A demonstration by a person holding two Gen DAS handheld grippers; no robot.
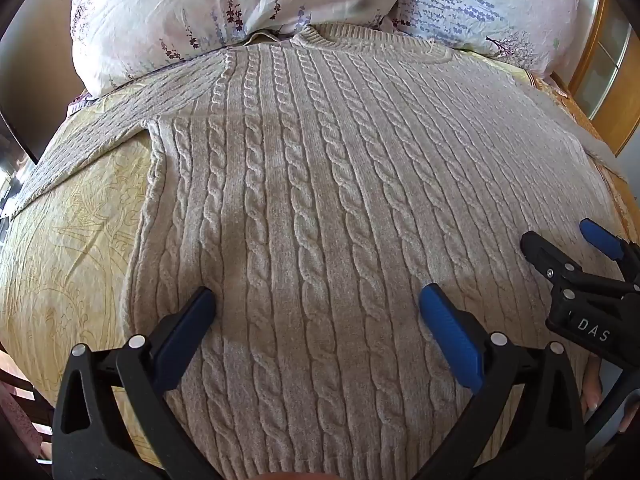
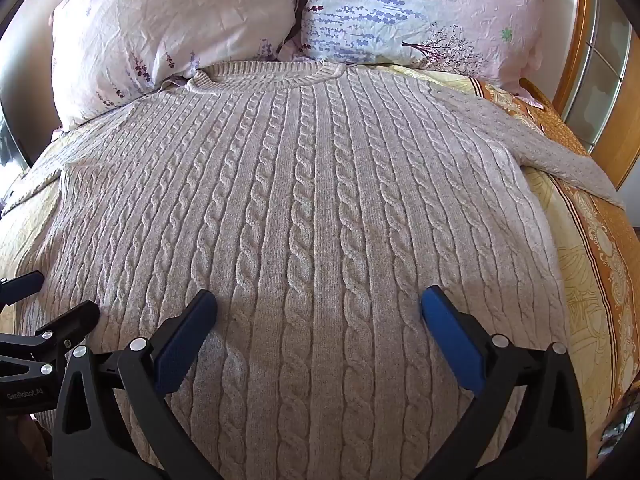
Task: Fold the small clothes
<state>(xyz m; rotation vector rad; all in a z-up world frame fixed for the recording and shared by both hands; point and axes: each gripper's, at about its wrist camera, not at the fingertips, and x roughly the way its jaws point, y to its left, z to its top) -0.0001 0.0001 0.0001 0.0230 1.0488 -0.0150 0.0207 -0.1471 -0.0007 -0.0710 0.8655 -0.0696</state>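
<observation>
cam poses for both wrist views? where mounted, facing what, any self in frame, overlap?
Left wrist: sits behind the open left claw, angled down at the sweater on the bedspread; the right claw shows at its right edge.
Right wrist: sits behind the open right claw, angled down at the same sweater; the left claw shows at its left edge.
Shared: sweater, bedspread, both pillows, each other's claw.
</observation>
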